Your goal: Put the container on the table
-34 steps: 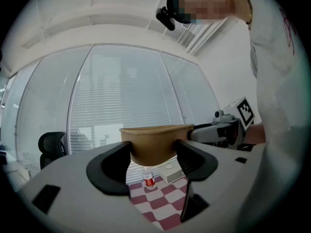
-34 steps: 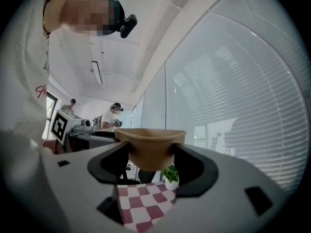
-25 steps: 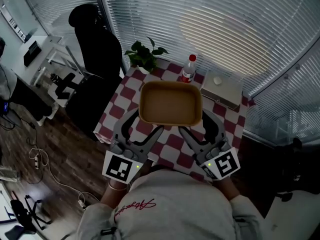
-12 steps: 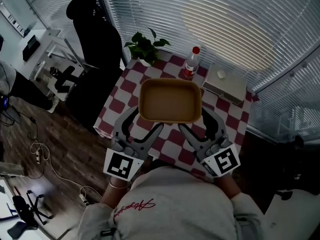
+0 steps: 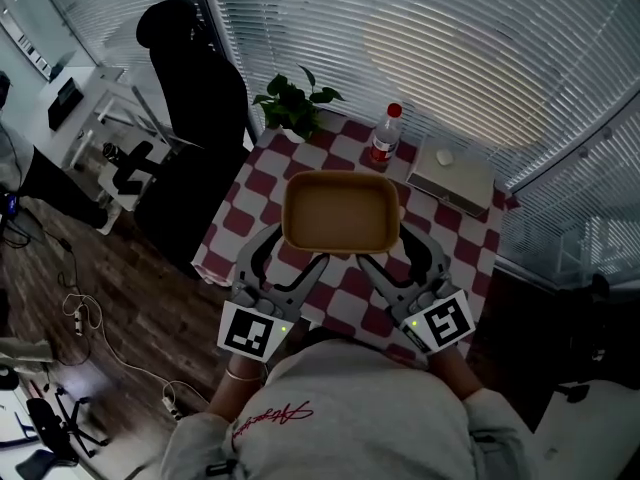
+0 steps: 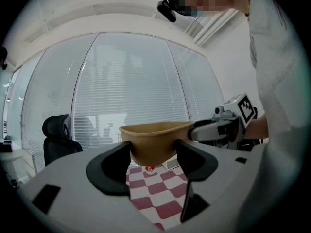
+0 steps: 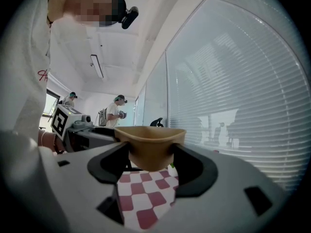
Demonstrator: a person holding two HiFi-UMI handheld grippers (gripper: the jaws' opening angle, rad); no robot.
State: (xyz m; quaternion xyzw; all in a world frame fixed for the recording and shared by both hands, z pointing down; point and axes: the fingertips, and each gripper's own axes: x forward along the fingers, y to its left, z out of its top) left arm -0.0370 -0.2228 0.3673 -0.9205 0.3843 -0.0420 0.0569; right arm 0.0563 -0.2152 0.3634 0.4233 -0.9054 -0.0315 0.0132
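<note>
Your left claw (image 5: 294, 252) and right claw (image 5: 392, 252) both pinch the tan container (image 5: 340, 211). It hangs above the checked table (image 5: 452, 232).

Daylight comes through the white slatted window blinds (image 5: 300, 28), leaving a round glare patch on them in the head view, while the dark wooden floor (image 5: 110, 298) lies dim. Both gripper views bulge fisheye-fashion with black corners. In them the tan rounded-rectangle container (image 6: 148, 140) is fairly sharp and the near foreground soft.

Table (image 5: 238, 220) near side free, plant (image 5: 295, 108), bottle (image 5: 384, 136), box (image 5: 455, 176) (grey) lining far edge
</note>
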